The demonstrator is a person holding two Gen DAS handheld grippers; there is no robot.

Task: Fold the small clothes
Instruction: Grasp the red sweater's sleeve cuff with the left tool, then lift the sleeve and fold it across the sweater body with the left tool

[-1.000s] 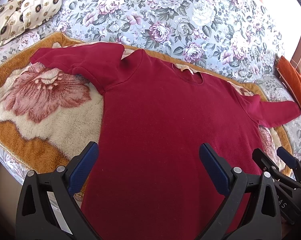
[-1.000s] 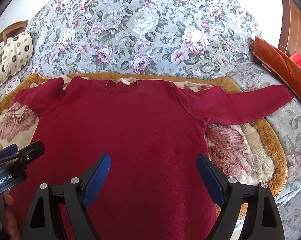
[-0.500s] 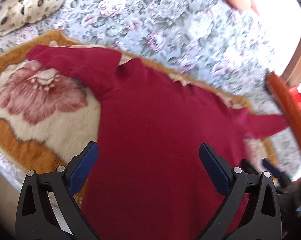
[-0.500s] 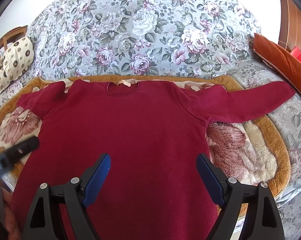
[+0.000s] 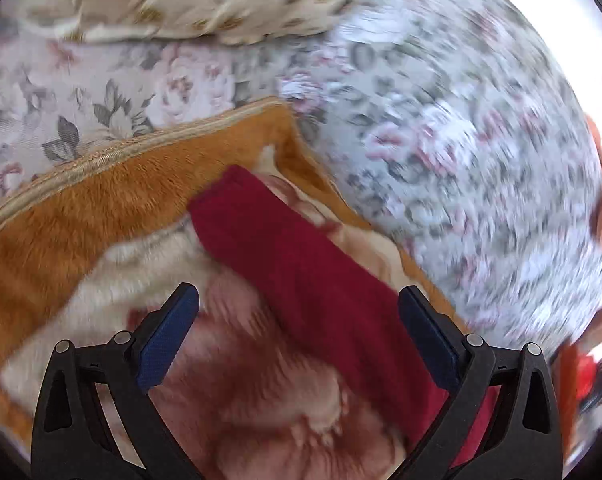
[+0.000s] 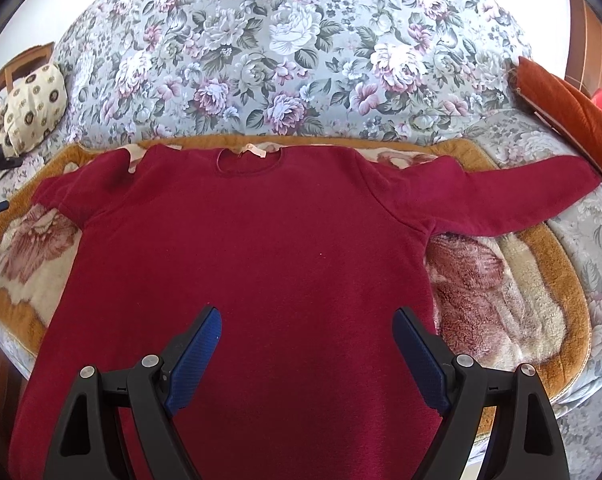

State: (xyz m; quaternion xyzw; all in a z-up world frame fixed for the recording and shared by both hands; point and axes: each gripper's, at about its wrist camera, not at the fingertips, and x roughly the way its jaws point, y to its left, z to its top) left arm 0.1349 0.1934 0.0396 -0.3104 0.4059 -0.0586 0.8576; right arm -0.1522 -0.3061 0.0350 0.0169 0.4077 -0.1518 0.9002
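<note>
Moved: my left gripper (image 5: 299, 316) has swung from over the sweater's body out to its sleeve (image 5: 301, 280), fingers apart and empty, that view smeared by motion blur. Unmoved: my right gripper (image 6: 307, 334), fingers apart, over the red sweater (image 6: 253, 272) lying flat on the plush blanket (image 6: 501, 292). The hem is cut off below the frame, and the floral bedspread (image 6: 293, 60) lies beyond.

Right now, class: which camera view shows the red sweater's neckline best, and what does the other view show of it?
The right wrist view: the red sweater lies spread flat on the blanket, its neckline sharp and unobstructed. The left wrist view is motion-blurred and shows only one sleeve, no neckline.
</note>
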